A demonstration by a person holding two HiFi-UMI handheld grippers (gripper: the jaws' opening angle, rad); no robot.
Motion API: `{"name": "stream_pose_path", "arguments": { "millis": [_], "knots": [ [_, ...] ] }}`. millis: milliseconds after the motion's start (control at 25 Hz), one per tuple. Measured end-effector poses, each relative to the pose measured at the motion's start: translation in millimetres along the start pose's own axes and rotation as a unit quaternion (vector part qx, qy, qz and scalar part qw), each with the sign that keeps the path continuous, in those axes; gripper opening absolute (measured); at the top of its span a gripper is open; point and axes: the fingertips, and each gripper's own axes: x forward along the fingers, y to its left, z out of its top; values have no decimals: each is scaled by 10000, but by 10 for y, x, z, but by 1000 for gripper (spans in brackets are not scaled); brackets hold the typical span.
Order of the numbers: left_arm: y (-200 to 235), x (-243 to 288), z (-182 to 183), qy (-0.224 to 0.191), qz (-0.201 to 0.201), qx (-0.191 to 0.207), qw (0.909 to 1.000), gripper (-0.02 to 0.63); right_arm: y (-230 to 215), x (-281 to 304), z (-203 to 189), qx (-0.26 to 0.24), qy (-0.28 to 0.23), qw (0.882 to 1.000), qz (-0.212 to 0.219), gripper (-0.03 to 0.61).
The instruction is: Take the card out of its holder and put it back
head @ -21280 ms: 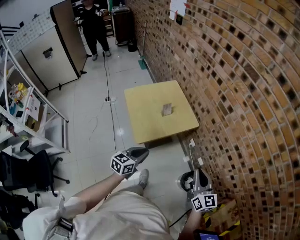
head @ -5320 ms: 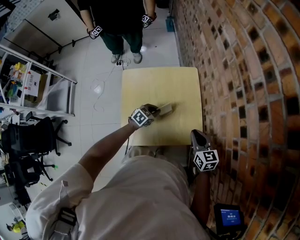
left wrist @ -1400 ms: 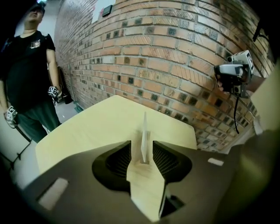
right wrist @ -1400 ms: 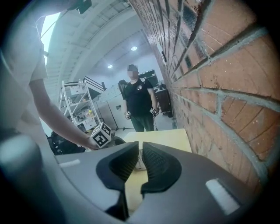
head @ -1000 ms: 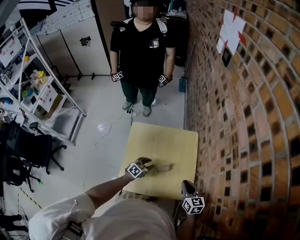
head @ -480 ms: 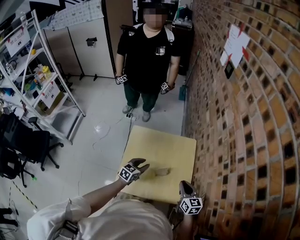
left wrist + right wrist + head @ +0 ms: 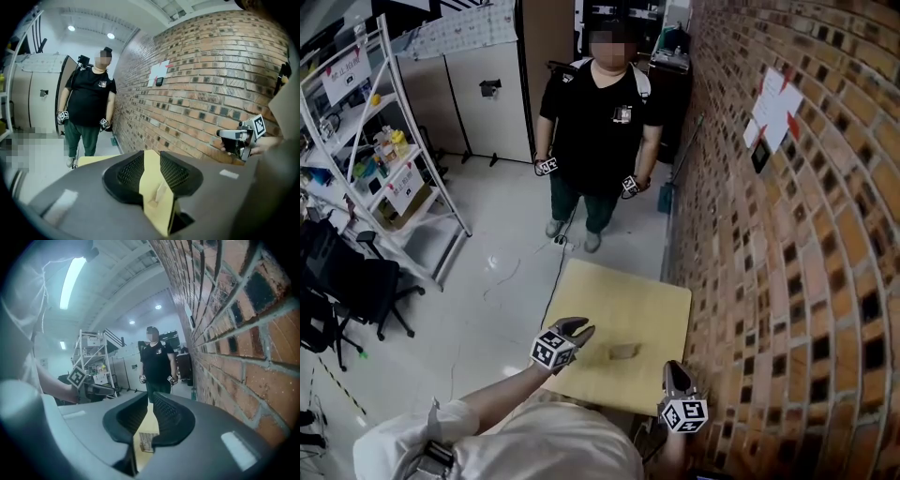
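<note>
while the holder (image 7: 623, 352) stands alone near the middle of the yellow surface (image 7: 649, 302), neither tool is on it, so we judge the step in hand to be the pull-away at the close of the task. the left tool (image 7: 574, 329) hovers over the near left part of the surface, apart from the holder. its jaws have just been closing and stand partly apart with nothing between them. only the surface and the small upright holder show far off through the gap. the right tool (image 7: 674, 373) hangs at the near right corner, close by the brick wall (image 7: 787, 281), its jaws a narrow slit apart and likewise empty. through that slit we see a pale printed face, which we take for the card (image 7: 146, 440) sitting in the holder, though it is too small for us to tell how deep it sits.

to do this well we should keep both tools above the holder's top as we draw them off, since it looks light and a brush from a jaw could tip it or knock the card askew. we should also mind the wall with the right tool. if the card proves not fully seated, we would steady the holder with one tool and press the card's upper edge straight down along its slot with the other.
</note>
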Motion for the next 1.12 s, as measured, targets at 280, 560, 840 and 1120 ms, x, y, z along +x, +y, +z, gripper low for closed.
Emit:
{"name": "stream_pose_path", "arguments": {
  "millis": [280, 560, 840, 1120],
  "knots": [
    [131, -185, 43, -68, 148, -116, 9998, 110, 77, 4, 165, -171, -370, 9992, -37, 48],
    [293, -274, -5, -45, 337, -132, 9993, 101, 103, 36, 100, -172, -324, 9993, -49, 61],
    [350, -318, -48, -48, 411, -240, 9989, 95, 117, 86, 52, -129, -251, 9996, -35, 61],
    [356, -325, -57, -56, 383, -297, 9988, 89, 97, 136, 14, -131, -263, 9995, -62, 61]
  ]
}}
